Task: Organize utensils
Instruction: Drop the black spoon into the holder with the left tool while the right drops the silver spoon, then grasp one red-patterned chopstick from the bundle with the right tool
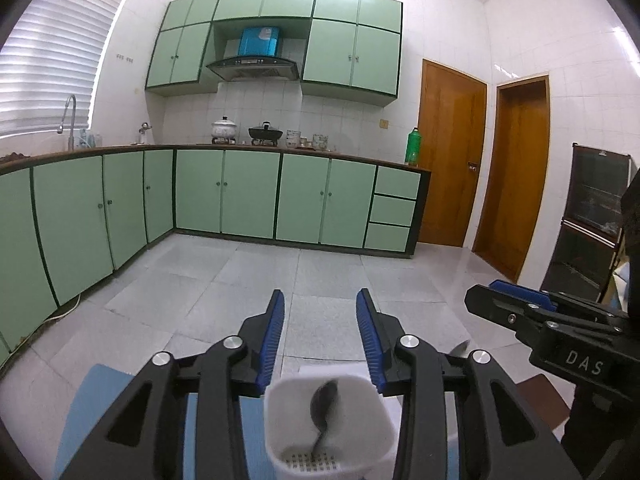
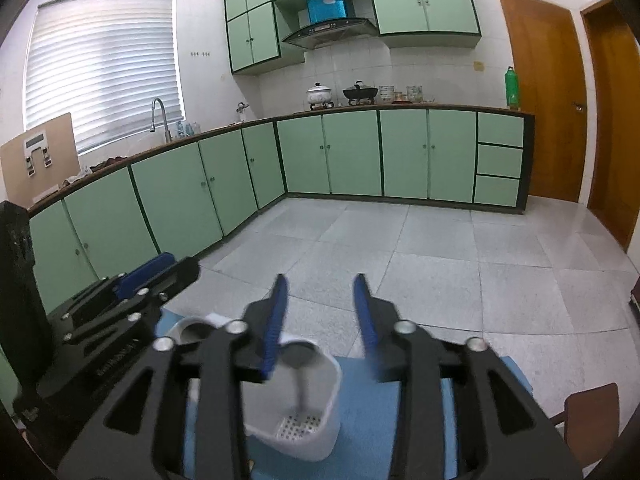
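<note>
A white utensil holder with a perforated bottom stands on a blue mat just below my left gripper. A dark spoon stands inside it. My left gripper is open and empty above the holder. In the right wrist view the same holder holds a spoon, bowl up. My right gripper is open and empty above it. Each gripper shows in the other's view, the right one at the right edge and the left one at the left.
The blue mat lies on a table with a brown corner. Beyond is a tiled floor, green kitchen cabinets with pots on the counter, two wooden doors and a dark shelf unit at the right.
</note>
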Demonstrator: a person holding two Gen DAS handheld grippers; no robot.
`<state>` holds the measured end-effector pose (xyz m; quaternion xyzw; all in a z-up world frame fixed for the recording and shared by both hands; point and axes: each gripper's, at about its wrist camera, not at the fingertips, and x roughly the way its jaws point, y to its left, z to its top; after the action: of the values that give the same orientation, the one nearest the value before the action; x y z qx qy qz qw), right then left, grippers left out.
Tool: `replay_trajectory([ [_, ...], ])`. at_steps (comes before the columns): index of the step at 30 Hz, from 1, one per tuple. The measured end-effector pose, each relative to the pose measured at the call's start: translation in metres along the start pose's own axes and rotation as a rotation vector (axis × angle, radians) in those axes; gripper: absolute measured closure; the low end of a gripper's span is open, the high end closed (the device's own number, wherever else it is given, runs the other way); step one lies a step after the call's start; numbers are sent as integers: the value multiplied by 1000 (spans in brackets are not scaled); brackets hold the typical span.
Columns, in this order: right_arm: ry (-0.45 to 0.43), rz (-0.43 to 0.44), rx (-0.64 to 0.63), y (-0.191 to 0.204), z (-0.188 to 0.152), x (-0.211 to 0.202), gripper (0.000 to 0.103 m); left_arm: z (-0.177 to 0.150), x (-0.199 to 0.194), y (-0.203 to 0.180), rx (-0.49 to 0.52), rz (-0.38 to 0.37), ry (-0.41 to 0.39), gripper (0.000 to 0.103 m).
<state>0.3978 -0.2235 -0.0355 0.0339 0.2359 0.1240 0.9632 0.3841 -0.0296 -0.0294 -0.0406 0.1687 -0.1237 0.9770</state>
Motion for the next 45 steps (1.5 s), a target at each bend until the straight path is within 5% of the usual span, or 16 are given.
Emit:
replay_trajectory([
  [10, 63, -1, 28, 5, -55, -76, 15, -26, -83, -7, 5, 27, 108, 37],
  [23, 309, 6, 54, 49, -188, -140, 14, -150, -158, -13, 17, 98, 399, 27],
  [35, 406, -12, -49, 81, -233, -148, 17, -201, -176, -12, 25, 113, 518, 27],
  [45, 466, -49, -124, 92, -241, -138, 19, -205, -177, -8, 8, 125, 534, 25],
])
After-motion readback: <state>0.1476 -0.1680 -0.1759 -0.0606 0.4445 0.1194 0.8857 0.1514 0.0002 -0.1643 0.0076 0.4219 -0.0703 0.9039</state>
